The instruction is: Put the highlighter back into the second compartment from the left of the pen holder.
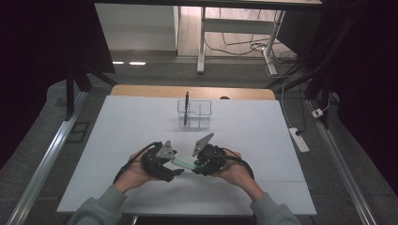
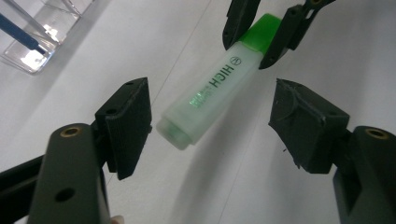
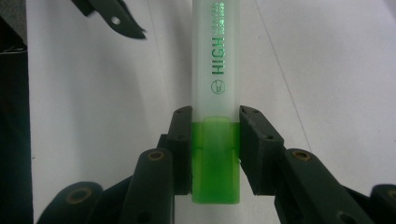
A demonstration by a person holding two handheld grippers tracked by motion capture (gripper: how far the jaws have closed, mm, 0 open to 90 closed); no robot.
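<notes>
Right tongs (image 3: 215,154): I have them clamped on the green end of the highlighter (image 3: 215,93), one pad pressed to each side. In the high view they sit (image 1: 196,168) just right of the table's middle, near my edge.
Left tongs (image 2: 210,123): I see them spread wide, the pads standing off either side of the highlighter's pale, clear end with a gap on both sides; nothing is gripped. In the high view they sit (image 1: 178,169) just left of the right pair.
Highlighter: it hangs above the table (image 1: 244,136) between the two tongs, held at its green end alone. Its translucent barrel (image 2: 208,95) reads "HIGH" in green letters and points toward the left tongs. In the high view it shows as a short green bar (image 1: 184,163).
Holder (image 1: 194,114): a clear divided box stands well apart at the far middle of the table.
Pen (image 1: 186,108): a dark pen stands upright in the holder's left compartment.
Hands: my left hand (image 1: 133,172) and right hand (image 1: 234,172) come in from the near edge, grey sleeves showing.
</notes>
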